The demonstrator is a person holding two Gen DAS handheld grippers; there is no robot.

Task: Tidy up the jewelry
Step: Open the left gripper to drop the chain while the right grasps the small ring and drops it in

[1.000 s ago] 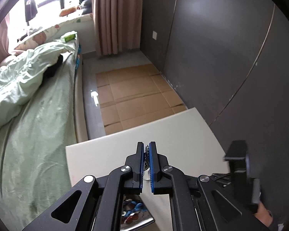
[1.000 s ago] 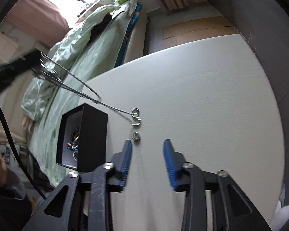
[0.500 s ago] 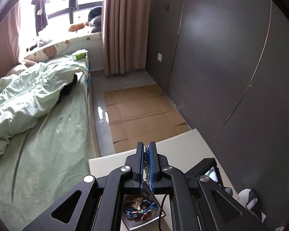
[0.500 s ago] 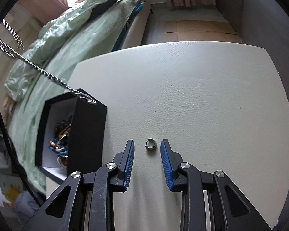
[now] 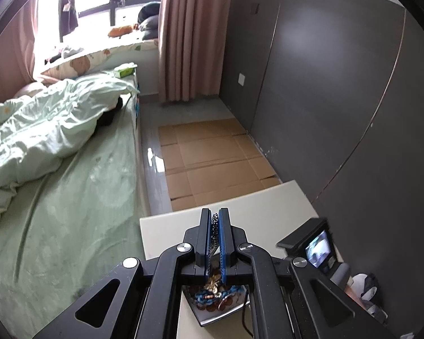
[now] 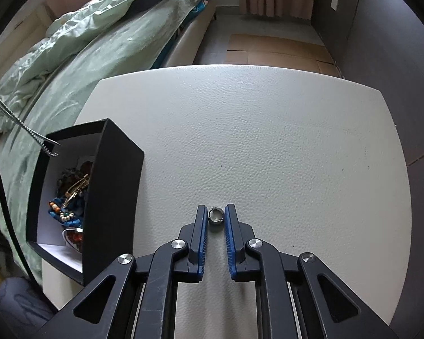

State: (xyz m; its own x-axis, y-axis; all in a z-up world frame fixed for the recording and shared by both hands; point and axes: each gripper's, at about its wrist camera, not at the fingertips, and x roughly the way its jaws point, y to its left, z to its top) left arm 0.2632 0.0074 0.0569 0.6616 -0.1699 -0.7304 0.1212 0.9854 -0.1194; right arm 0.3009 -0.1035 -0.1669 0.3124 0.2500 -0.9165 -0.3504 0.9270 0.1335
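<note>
The ring (image 6: 215,216) sits right between the tips of my right fingers (image 6: 215,220), a small silvery band with a gap in it, lying flat on the pale pebbled surface (image 6: 268,141). The blue pads stand a narrow way apart on either side of it, and whether they touch it I cannot tell. No writing or brand shows on it, nor anywhere else I can read.

Over on my left fingers (image 5: 215,227), the pads are pinched tight on a twisted silver chain (image 5: 213,240), which hangs down between them toward the open black box (image 6: 113,197) just below. From the right side I see the chain's end dangling at the box's far rim. Inside the white-lined box lies a tangle: blue beads, a gold-coloured clip, an amber-red piece.

The box stands to the left of my right fingers, near the surface's edge. Beyond it, a bed (image 6: 99,56) with pale green bedding; ahead, flattened cardboard (image 5: 212,155) on the floor beside a dark grey wall.
</note>
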